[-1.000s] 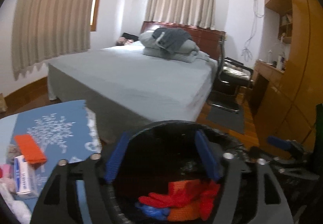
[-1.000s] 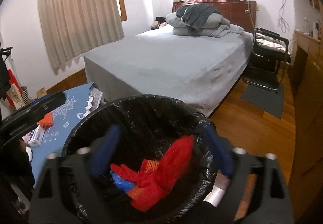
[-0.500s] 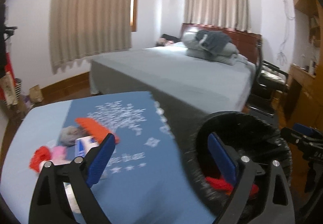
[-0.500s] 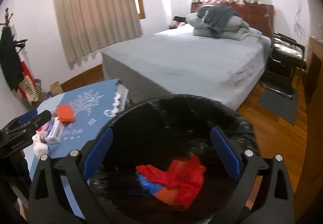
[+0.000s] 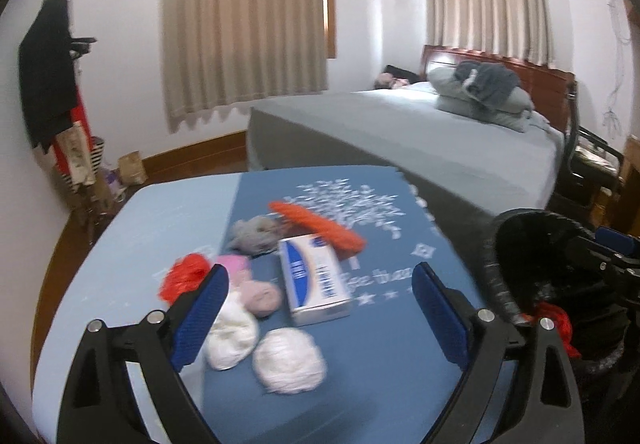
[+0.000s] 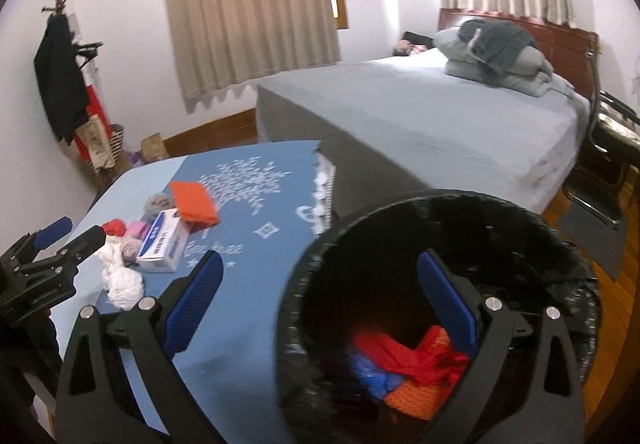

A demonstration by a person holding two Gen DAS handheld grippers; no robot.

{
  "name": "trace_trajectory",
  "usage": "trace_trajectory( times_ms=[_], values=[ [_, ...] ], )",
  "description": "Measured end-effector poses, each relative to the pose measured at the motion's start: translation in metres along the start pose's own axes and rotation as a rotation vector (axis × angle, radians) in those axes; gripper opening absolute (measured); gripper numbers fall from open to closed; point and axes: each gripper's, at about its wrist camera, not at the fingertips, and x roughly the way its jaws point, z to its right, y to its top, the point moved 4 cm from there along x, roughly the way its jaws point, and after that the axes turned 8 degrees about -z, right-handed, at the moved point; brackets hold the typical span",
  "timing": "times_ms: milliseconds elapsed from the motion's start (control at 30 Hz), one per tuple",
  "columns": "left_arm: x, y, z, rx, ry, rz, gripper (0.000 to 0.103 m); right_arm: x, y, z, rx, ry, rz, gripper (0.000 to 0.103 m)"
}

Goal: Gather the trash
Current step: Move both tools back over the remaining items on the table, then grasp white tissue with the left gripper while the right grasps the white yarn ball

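Bed (image 5: 420, 132) is filling the far room at 1 o'clock in the left wrist view, grey cover, pillows piled at its head.

Worktop (image 5: 168, 212), under a blue cloth with white print, is lying in front of the bed and carrying the trash.

Bin (image 6: 440, 228), lined in black, is standing off the worktop's edge at 3 o'clock of the trash pile; red, orange and blue scraps (image 6: 408, 364) are lying in its bottom.

Left gripper (image 5: 320, 308) is hovering over the worktop, fingers released and standing wide, gripping nothing; the trash pile is lying below and ahead of them.

Right gripper (image 6: 320, 304) is hanging at the bin's rim, fingers spread wide and empty, one over the cloth and one over the bin's mouth.

Trash on the worktop, by size:
- white and blue box (image 5: 314, 280), at the pile's centre
- orange mesh piece (image 5: 320, 224), at 12 o'clock of the box, touching it
- two white wads (image 5: 288, 360), at 6 to 7 o'clock
- grey wad (image 5: 252, 234), at 10 o'clock
- red crumple (image 5: 186, 276), at 9 o'clock
- pink wads (image 5: 260, 296), between the red crumple and the box
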Motion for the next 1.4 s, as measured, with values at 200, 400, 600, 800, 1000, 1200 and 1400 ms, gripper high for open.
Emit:
trace_trajectory(
  times_ms=[200,400,600,800,1000,1200,1400],
  values=[
    [0.004,-0.011,-0.039,-0.048,0.073,-0.014,0.091,0.015,0.001,-0.03,-0.044,0.03,-0.012,0.095],
    [0.018,-0.022,-0.072,-0.092,0.135,-0.045,0.091,0.033,-0.002,-0.054,-0.072,0.049,-0.034,0.095],
    [0.042,-0.037,-0.089,-0.111,0.148,-0.106,0.086,0.05,-0.007,-0.077,-0.102,0.066,-0.058,0.095],
    [0.059,-0.047,-0.091,-0.131,0.118,-0.146,0.083,0.06,-0.006,-0.09,-0.124,0.074,-0.072,0.095],
    [0.072,-0.045,-0.087,-0.134,0.084,-0.167,0.083,0.067,-0.008,-0.094,-0.127,0.071,-0.092,0.095],
    [0.091,-0.048,-0.085,-0.149,0.028,-0.239,0.062,0.073,-0.011,-0.095,-0.127,0.07,-0.104,0.095],
    [0.086,-0.05,-0.085,-0.161,-0.018,-0.224,0.038,0.073,-0.011,-0.098,-0.133,0.073,-0.105,0.095]
  ],
)
